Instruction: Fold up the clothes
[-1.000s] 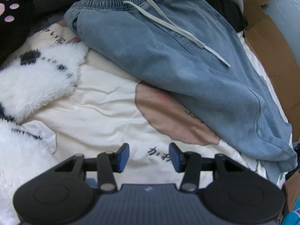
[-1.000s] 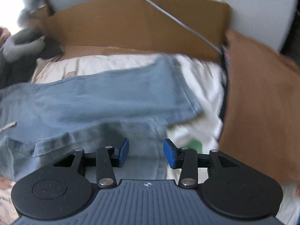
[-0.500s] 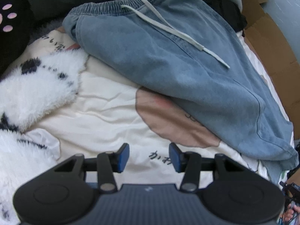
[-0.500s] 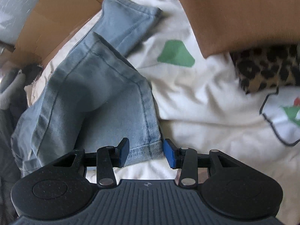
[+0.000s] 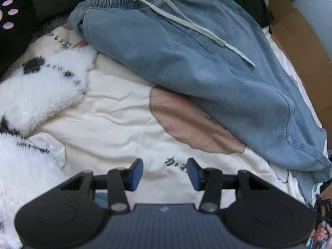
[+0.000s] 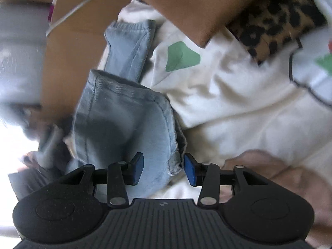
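My left gripper point(image 5: 165, 171) hangs over the cream bedspread point(image 5: 108, 112), jaws partly open, nothing between the pads, touching nothing. My right gripper point(image 6: 163, 167) has its jaws partly open and just been closing; the hem of a trouser leg point(image 6: 124, 124) lies between the pads, nearest the right-hand pad, though I cannot tell whether either pad presses on it. Beyond the left gripper, the blue trousers point(image 5: 197, 62) lie spread on the bedspread, drawstring point(image 5: 193, 27) across the waist. A white fluffy blanket point(image 5: 39, 91) lies at left. Beyond the trousers stands cardboard point(image 5: 300, 47); a leopard-print cushion point(image 6: 276, 22) lies past the right gripper.
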`<state>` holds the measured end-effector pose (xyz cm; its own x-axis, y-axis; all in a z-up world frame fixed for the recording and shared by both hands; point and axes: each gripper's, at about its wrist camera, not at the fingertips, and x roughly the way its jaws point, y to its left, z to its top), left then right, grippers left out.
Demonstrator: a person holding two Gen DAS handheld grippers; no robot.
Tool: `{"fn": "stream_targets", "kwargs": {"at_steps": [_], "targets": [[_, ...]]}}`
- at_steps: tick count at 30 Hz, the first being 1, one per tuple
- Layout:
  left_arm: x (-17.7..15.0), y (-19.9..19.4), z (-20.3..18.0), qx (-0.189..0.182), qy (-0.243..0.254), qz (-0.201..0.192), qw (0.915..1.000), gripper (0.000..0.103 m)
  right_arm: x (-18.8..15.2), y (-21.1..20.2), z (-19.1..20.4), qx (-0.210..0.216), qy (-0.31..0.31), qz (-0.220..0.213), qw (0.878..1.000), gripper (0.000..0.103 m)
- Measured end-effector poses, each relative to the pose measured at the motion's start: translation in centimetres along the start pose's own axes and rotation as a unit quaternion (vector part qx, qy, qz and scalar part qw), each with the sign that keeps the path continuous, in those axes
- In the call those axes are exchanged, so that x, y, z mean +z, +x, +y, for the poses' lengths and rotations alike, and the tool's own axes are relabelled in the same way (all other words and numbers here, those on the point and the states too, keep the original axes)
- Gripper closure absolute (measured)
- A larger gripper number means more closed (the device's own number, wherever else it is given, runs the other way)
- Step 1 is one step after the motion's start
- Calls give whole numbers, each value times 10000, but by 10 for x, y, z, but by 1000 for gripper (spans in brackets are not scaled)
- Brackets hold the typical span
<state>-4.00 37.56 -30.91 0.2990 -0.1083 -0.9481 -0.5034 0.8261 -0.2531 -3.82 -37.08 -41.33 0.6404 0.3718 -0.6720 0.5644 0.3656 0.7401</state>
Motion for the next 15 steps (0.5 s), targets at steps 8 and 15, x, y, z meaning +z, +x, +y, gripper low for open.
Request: {"fn": "stream_targets", "kwargs": {"at_steps": [8,15], "targets": [[-4,4,-5,-11,11,22,10000,54,-5,33,17,-392,-440,120,9982,93],[-2,7,-3,-48,-219,-81,9997,54,-25,20,58,-952,-1295,-158,9869,96]]}}
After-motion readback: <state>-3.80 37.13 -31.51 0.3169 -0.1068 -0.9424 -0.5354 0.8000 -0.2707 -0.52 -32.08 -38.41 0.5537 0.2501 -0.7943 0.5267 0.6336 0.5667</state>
